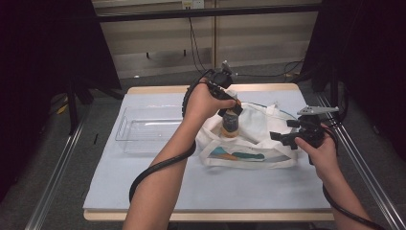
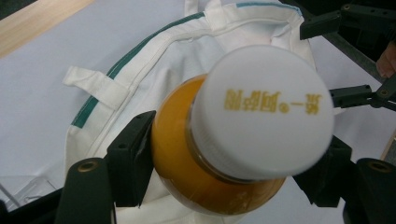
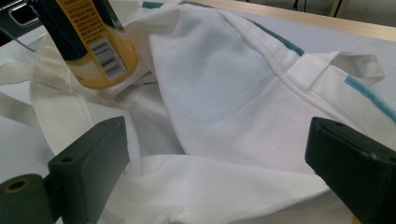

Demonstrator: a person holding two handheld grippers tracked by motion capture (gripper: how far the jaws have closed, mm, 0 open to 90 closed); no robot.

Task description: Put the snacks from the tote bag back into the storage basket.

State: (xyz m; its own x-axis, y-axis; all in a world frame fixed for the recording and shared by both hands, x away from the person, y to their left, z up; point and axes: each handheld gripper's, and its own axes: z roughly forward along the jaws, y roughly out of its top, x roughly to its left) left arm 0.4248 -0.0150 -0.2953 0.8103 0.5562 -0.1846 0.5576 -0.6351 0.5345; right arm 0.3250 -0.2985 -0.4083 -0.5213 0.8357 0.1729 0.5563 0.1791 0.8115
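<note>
One clear tray [image 1: 143,132] beside bag [image 1: 258,139]

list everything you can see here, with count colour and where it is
bottle: 1, orange with white cap, clamped in the left gripper above the bag's mouth
tote bag: 1, white with teal trim, table centre-right
plastic bin: 1, clear, table left of the bag
table: 1, pale blue cover with wood edge
left gripper: 1, black, shut on the bottle
right gripper: 1, black, jaws open at the bag's right edge
forearms: 2, entering from the bottom
</note>
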